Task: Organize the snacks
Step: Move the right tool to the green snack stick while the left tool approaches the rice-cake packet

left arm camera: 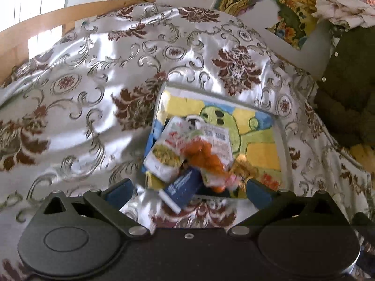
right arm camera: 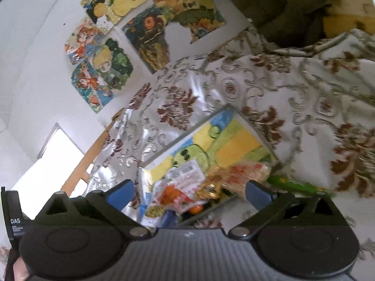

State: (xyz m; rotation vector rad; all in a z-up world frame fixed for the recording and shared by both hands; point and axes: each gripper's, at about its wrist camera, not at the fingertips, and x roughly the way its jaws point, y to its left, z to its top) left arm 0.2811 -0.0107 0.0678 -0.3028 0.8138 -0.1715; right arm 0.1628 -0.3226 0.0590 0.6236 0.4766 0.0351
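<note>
Both grippers hang over a surface draped in a shiny white cloth (left arm camera: 98, 53) with brown floral scrollwork. The left gripper (left arm camera: 187, 188) has its blue-padded fingers (left arm camera: 118, 190) spread wide with nothing pressed between them; the right gripper (right arm camera: 189, 193) stands just as wide, its fingers (right arm camera: 123, 193) also gripping nothing. On the cloth lies a flat tray (left arm camera: 280, 126) with a pale rim and a bright cartoon picture in yellow, green and blue. The snacks (left arm camera: 194, 149) are heaped at the tray's near end: a white packet showing noodles (left arm camera: 164, 157), an orange wrapper (left arm camera: 206, 157), a dark blue packet (left arm camera: 185, 187) sticking out over the rim, and a golden piece (left arm camera: 246, 166) beside them. From the right wrist view a green packet (right arm camera: 297, 186) lies on the cloth just outside the tray (right arm camera: 187, 134), blurred. Colourful pictures (right arm camera: 103, 65) cover the white wall behind.
</note>
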